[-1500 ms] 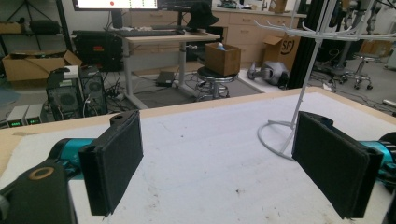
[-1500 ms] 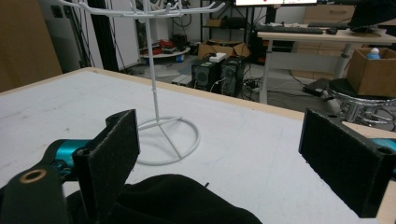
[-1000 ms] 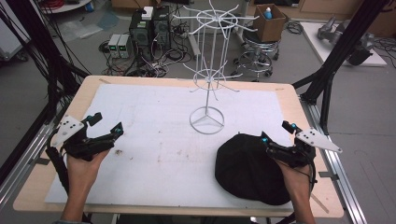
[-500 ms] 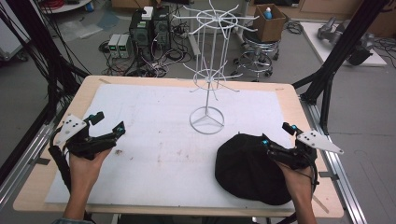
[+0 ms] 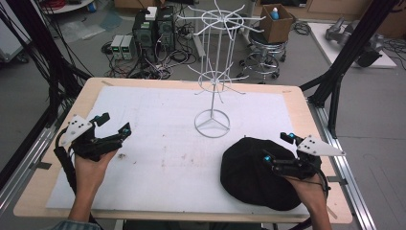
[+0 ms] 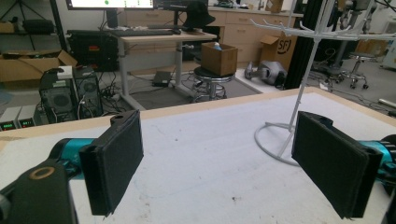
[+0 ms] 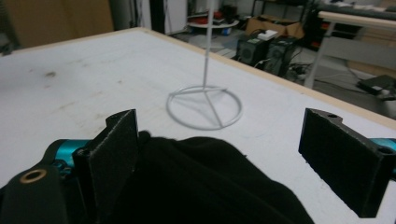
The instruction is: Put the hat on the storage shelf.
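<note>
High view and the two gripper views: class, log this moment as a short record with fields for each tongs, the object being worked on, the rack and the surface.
left tongs: open, holding nothing, above the left of the mat
right tongs: open, over the hat, not closed on it
hat: black, lying on the mat near the front right
rack: white wire, upright, bare hooks, ring base beyond the hat
mat: white, stained, on a wooden table

Black cap (image 5: pixel 253 172) lying flat, table's near right, near stand base.
</note>
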A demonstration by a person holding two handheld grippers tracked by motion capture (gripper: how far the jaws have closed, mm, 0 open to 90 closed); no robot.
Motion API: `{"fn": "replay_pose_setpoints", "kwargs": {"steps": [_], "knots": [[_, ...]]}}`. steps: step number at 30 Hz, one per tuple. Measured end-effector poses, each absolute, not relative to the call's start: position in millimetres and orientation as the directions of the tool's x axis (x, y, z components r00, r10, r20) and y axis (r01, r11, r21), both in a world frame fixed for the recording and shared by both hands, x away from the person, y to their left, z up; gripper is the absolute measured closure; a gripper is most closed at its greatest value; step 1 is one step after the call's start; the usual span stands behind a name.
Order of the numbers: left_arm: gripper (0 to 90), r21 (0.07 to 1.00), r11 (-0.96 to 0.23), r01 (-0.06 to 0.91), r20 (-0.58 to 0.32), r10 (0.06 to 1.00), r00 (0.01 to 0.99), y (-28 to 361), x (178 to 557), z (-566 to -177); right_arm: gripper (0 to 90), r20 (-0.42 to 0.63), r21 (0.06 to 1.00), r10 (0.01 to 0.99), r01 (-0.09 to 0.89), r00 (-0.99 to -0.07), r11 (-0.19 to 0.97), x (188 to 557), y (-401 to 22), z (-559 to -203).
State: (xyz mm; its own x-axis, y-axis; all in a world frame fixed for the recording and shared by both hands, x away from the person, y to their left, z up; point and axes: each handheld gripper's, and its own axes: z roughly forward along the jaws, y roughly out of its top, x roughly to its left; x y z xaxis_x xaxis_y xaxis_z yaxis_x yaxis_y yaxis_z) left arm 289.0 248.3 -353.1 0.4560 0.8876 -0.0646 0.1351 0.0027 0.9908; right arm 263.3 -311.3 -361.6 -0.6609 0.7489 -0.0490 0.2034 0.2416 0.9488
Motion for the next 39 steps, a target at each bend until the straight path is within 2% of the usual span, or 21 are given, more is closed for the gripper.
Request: {"fn": "replay_pose_setpoints", "kwargs": {"steps": [5,15,26,36,39], "knots": [[16.8,0.991,0.003,0.136,-0.065,0.888,0.455,248,289,-353,11.9,-0.057,0.933,0.685,0.204,-0.726,0.295,262,-309,-363],[16.9,0.99,0.006,0.141,-0.071,0.887,0.456,248,290,-354,11.9,-0.065,0.91,0.597,0.198,-0.799,0.364,263,-296,-367],[16.9,0.989,0.005,0.146,-0.072,0.887,0.456,249,290,-356,12.3,-0.095,0.873,0.602,0.224,-0.793,0.433,266,-286,-375],[16.9,0.99,0.007,0.144,-0.072,0.888,0.454,251,289,-355,20.2,-0.106,0.852,0.626,0.254,-0.773,0.458,270,-284,-377],[16.9,0.99,0.008,0.144,-0.073,0.888,0.453,251,289,-355,26.2,-0.11,0.839,0.629,0.267,-0.77,0.473,270,-283,-377]]}}
